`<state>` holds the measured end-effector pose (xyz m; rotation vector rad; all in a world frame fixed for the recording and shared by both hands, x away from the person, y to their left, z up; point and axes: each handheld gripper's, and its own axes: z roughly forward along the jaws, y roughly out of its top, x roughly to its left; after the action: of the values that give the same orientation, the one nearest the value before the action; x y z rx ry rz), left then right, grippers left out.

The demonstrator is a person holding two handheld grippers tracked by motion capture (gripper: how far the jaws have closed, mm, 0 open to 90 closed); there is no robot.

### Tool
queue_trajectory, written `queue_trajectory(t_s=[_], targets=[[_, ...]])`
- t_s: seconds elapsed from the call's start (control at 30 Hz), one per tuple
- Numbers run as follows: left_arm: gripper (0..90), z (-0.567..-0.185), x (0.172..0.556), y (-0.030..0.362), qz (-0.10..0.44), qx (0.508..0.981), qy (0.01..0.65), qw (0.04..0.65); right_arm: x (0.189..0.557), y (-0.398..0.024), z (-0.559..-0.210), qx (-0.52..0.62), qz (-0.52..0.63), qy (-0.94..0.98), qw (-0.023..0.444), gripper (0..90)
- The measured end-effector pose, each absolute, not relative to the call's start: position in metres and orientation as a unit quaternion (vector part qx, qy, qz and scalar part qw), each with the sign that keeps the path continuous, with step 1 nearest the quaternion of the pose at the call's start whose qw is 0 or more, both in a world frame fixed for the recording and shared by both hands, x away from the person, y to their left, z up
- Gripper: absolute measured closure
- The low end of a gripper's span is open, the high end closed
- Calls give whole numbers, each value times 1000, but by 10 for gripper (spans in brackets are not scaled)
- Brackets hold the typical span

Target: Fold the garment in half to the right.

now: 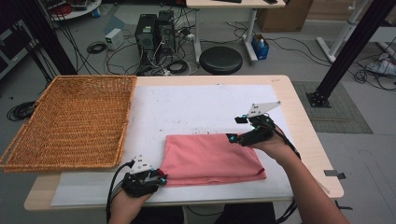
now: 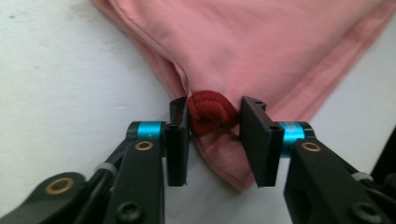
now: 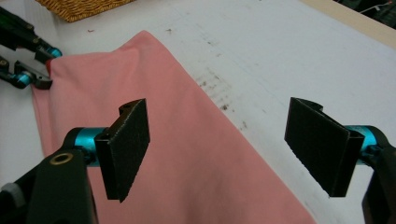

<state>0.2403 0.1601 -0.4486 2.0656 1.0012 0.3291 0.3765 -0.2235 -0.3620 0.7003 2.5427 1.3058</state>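
Note:
A folded pink cloth [image 1: 210,156] lies on the white mat [image 1: 196,105] near the table's front. My left gripper [image 1: 161,179] is at the cloth's near-left corner. In the left gripper view its jaws [image 2: 212,112] are shut on a bunched, darker red fold of that corner, and the rest of the cloth [image 2: 261,46] spreads away beyond them. My right gripper [image 1: 236,129] hovers over the cloth's far-right corner with its jaws wide open. In the right gripper view nothing sits between its pads [image 3: 128,144], and the cloth [image 3: 196,158] lies below. The left gripper [image 3: 32,65] shows at the cloth's far corner.
A large wicker basket [image 1: 60,164] sits on the table's left side, beside the mat, and its edge [image 3: 79,7] appears in the right gripper view. The wooden table edge [image 1: 306,135] runs close on the right. The mat beyond the cloth carries dark smudges [image 3: 219,88].

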Motion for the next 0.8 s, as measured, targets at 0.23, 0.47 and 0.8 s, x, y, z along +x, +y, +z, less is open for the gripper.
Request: queue_trajectory(t_s=[0.23,0.47,0.8], targets=[[817,-452,237,163,131,809,394,416,398,-169,-368,206,408,886,78,216],[837,-453,236,165,130,809,389,421,407,-125,-380,181,387,902,61,216],[843,-456,234,168,124,805,384,436,417,-68,-406,168,365,914,49,217]])
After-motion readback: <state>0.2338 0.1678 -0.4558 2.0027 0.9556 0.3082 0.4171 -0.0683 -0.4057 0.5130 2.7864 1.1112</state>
